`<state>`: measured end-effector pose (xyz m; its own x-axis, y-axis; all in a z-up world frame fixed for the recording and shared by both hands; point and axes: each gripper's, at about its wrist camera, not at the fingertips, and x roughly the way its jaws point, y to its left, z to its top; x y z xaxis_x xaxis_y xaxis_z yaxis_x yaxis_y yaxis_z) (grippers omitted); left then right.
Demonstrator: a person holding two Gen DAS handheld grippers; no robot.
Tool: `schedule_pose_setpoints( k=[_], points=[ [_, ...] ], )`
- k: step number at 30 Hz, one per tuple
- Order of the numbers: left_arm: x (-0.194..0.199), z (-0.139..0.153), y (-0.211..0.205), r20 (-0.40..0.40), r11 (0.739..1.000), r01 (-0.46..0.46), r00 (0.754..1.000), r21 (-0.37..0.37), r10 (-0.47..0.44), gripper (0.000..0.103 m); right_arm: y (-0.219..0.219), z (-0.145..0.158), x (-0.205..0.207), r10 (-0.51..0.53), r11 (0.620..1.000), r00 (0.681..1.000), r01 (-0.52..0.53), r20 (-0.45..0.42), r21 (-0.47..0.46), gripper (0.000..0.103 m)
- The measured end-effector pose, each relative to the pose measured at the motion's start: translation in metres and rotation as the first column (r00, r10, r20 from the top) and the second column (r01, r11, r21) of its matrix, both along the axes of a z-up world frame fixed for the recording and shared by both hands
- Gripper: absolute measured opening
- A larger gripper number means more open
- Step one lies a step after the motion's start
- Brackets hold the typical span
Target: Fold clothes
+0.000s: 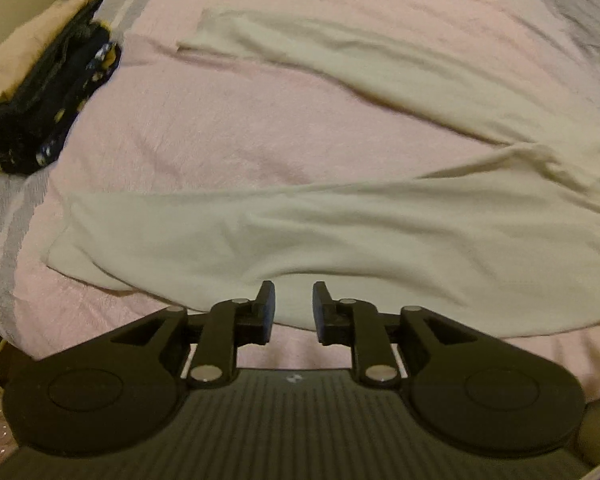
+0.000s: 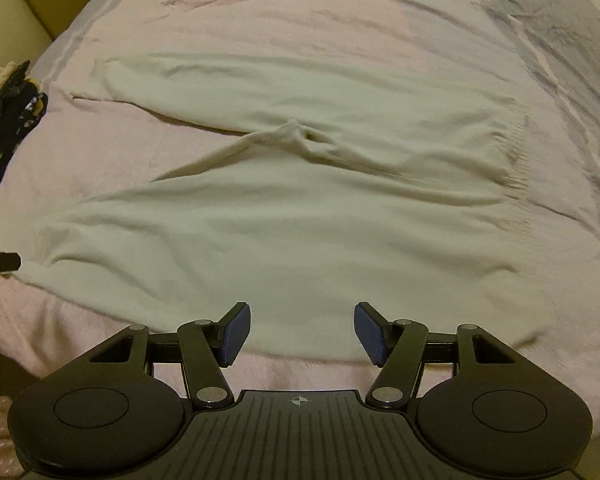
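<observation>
Cream trousers (image 2: pixel 300 232): long axis left–right, just ahead of both grippers.
Left gripper (image 1: pixel 294 308): jaws apart, empty, nearer the leg hem.
Right gripper (image 2: pixel 302 332): jaws wide apart, empty, nearer the waistband.

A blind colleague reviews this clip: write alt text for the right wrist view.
A cream pair of trousers lies spread flat on a pink bedspread, legs to the left, waistband to the right. The right gripper hovers above its near edge, jaws open and empty. Dark folded clothes sit at the left edge.
</observation>
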<state>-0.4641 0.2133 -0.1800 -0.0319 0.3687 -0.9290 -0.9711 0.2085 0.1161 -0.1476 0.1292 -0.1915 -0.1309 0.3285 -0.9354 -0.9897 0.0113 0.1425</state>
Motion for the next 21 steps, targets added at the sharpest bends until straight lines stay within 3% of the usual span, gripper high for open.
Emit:
schedule_pose_setpoints(
  k=[6, 12, 16, 21],
  points=[
    [0.028, 0.046, -0.021, 0.006, 0.999, 0.001, 1.0, 0.035, -0.001, 0.029, -0.011, 0.04, 0.009, -0.038, 0.999, 0.999, 0.037, 0.015, 0.015, 0.061],
    [0.032, 0.082, -0.024, 0.017, 0.994, 0.069, 0.997, 0.088, -0.071, 0.034, -0.031, 0.079, 0.014, -0.109, 0.993, 0.994, 0.108, 0.025, 0.045, 0.061],
    [0.019, 0.095, -0.022, 0.017, 0.985, 0.133, 0.991, 0.112, -0.136, 0.034, -0.045, 0.093, 0.005, -0.204, 0.978, 0.978, 0.201, 0.039, 0.064, 0.061],
    [-0.029, 0.109, -0.022, 0.016, 0.973, 0.186, 0.982, 0.137, -0.19, 0.036, -0.062, 0.101, -0.029, -0.302, 0.952, 0.953, 0.299, 0.03, 0.062, 0.061]
  ],
)
